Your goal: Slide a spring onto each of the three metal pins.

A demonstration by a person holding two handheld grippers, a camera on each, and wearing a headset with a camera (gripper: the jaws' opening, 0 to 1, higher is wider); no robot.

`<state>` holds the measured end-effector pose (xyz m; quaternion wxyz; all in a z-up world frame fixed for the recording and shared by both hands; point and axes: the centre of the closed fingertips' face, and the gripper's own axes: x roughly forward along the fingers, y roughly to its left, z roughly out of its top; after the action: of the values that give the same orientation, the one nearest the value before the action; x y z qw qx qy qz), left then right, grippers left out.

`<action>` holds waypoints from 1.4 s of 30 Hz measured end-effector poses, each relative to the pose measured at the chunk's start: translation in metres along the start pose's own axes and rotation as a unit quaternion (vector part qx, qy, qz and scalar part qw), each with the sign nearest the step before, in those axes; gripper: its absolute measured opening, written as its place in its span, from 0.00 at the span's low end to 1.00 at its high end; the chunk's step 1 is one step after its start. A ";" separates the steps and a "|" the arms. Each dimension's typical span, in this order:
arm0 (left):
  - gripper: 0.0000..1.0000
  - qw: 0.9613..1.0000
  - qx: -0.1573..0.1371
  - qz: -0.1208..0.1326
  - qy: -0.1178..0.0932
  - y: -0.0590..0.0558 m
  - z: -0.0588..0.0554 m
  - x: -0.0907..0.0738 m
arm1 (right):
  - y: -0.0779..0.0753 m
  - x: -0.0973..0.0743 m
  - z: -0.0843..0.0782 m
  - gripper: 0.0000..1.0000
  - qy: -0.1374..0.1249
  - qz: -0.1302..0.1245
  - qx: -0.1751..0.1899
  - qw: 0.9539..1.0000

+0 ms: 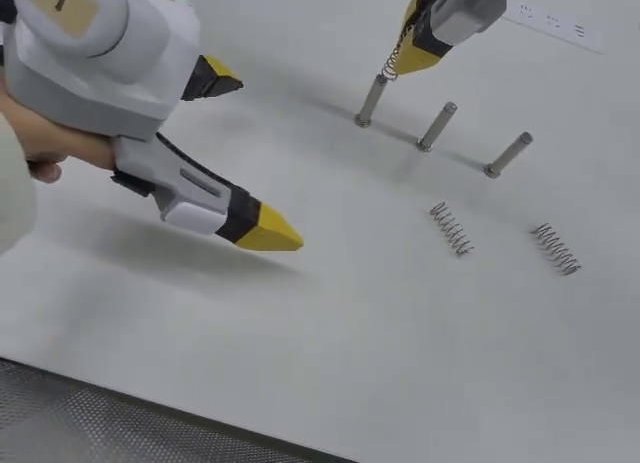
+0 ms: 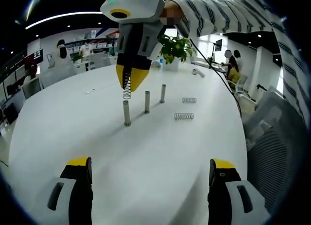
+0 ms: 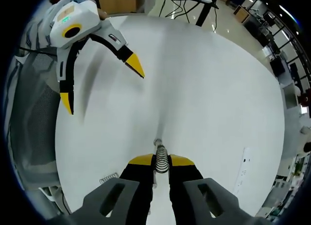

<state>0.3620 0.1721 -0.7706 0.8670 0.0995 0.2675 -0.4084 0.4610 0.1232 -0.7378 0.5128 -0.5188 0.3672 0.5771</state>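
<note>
Three metal pins stand tilted in a row on the white table: left pin (image 1: 371, 99), middle pin (image 1: 437, 126), right pin (image 1: 508, 154). My right gripper (image 1: 408, 63) is shut on a spring (image 1: 391, 61) and holds it just over the top of the left pin (image 2: 126, 112); the spring (image 3: 161, 159) sits between its yellow tips, with the pin's top (image 3: 157, 143) right ahead. Two loose springs (image 1: 451, 229) (image 1: 556, 249) lie on the table in front of the pins. My left gripper (image 1: 255, 153) hovers open over the table's left side, nothing between its fingers.
A white power strip (image 1: 553, 25) lies at the table's far right. The table's front edge (image 1: 180, 408) runs along the bottom, with dark mesh below it. Potted plants (image 2: 174, 49) and chairs stand beyond the far side of the table.
</note>
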 end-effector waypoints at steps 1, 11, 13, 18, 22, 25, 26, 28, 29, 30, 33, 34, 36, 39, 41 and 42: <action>0.98 1.000 0.000 0.001 0.000 0.000 0.000 0.000 | 0.000 0.000 0.000 0.08 0.000 0.001 -0.001 1.000; 0.98 1.000 -0.010 0.003 0.008 0.004 -0.005 0.001 | 0.004 0.005 0.005 0.08 0.000 0.013 -0.006 1.000; 0.98 1.000 -0.008 0.005 0.011 0.005 -0.006 0.001 | 0.002 0.008 0.002 0.08 0.007 0.012 -0.008 1.000; 0.98 1.000 -0.004 0.006 0.007 0.005 -0.002 -0.001 | 0.001 0.013 -0.002 0.08 0.011 0.015 -0.005 1.000; 0.98 1.000 -0.004 0.007 0.006 0.006 -0.002 -0.001 | 0.001 0.018 -0.003 0.08 0.016 0.016 -0.007 1.000; 0.98 1.000 -0.001 0.006 0.009 0.005 -0.003 -0.002 | 0.002 0.024 -0.002 0.08 0.017 0.020 -0.009 1.000; 0.98 1.000 0.000 0.006 0.013 0.005 -0.004 -0.002 | 0.003 0.025 -0.002 0.08 0.019 0.021 -0.014 1.000; 0.98 1.000 0.001 0.006 0.023 0.006 -0.008 -0.003 | 0.005 0.029 -0.003 0.08 0.024 0.024 -0.029 0.999; 0.98 1.000 0.003 0.006 0.024 0.006 -0.008 -0.004 | 0.005 0.031 -0.003 0.08 0.026 0.025 -0.029 0.999; 0.98 1.000 0.003 0.006 0.024 0.006 -0.008 -0.004 | 0.005 0.033 -0.003 0.08 0.027 0.025 -0.029 0.999; 0.98 1.000 0.001 0.003 0.026 0.004 -0.008 -0.005 | 0.006 0.037 -0.003 0.08 0.028 0.028 -0.029 0.999; 0.98 1.000 0.003 0.002 0.028 0.003 -0.009 -0.006 | 0.006 0.038 -0.003 0.08 0.029 0.029 -0.031 0.999; 0.98 1.000 0.007 0.001 0.030 0.002 -0.009 -0.007 | 0.007 0.040 -0.004 0.08 0.032 0.031 -0.033 0.998; 0.98 1.000 -0.001 0.003 0.027 0.004 -0.009 -0.007 | 0.007 0.043 -0.005 0.08 0.036 0.031 -0.034 0.998; 0.98 1.000 -0.005 0.003 0.024 0.006 -0.008 -0.008 | 0.007 0.044 -0.006 0.08 0.039 0.032 -0.030 0.998; 0.98 1.000 -0.008 0.002 0.022 0.006 -0.007 -0.009 | 0.007 0.044 -0.005 0.08 0.039 0.033 -0.030 0.998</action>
<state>0.3592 0.1846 -0.7717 0.8626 0.1027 0.2895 -0.4019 0.4587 0.1260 -0.7830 0.4634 -0.5434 0.3862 0.5838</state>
